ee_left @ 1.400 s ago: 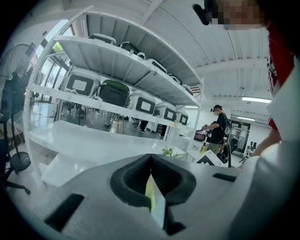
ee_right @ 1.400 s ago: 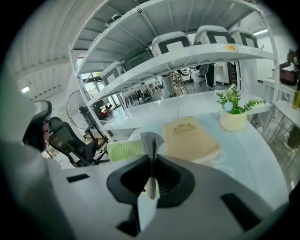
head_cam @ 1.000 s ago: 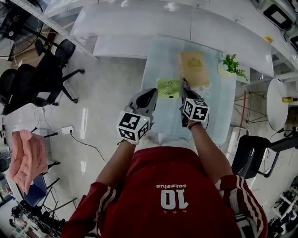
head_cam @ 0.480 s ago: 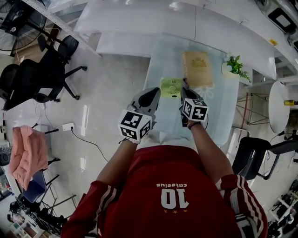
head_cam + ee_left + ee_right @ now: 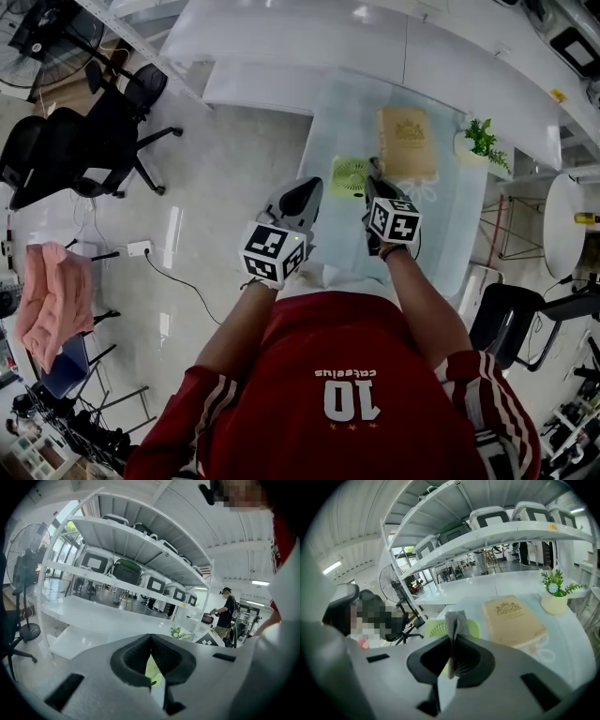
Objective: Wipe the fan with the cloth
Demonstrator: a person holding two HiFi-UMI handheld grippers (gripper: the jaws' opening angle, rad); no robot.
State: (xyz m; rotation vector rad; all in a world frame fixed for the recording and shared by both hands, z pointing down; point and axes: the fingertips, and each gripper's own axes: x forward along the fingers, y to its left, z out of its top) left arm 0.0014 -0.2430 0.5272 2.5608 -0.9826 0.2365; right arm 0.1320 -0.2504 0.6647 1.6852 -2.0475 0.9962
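A small green fan (image 5: 350, 175) stands on the glass table (image 5: 450, 234), near its left edge. My right gripper (image 5: 375, 180) is just right of the fan, shut on a folded grey cloth (image 5: 454, 620) that sticks up between its jaws; the fan (image 5: 436, 629) shows right behind the cloth. My left gripper (image 5: 305, 192) hangs just left of the fan, off the table's edge, with its jaws shut and nothing in them. In the left gripper view (image 5: 150, 639) a sliver of the fan (image 5: 152, 670) shows through the gap below the tips.
A tan book (image 5: 408, 142) lies behind the fan, and a small potted plant (image 5: 483, 142) stands at the table's far right. Office chairs (image 5: 94, 141) and a pink cloth on a rack (image 5: 52, 305) are on the floor to the left. White shelving runs behind.
The whole scene has slid slightly right in the head view. Both grippers keep their places beside the fan.
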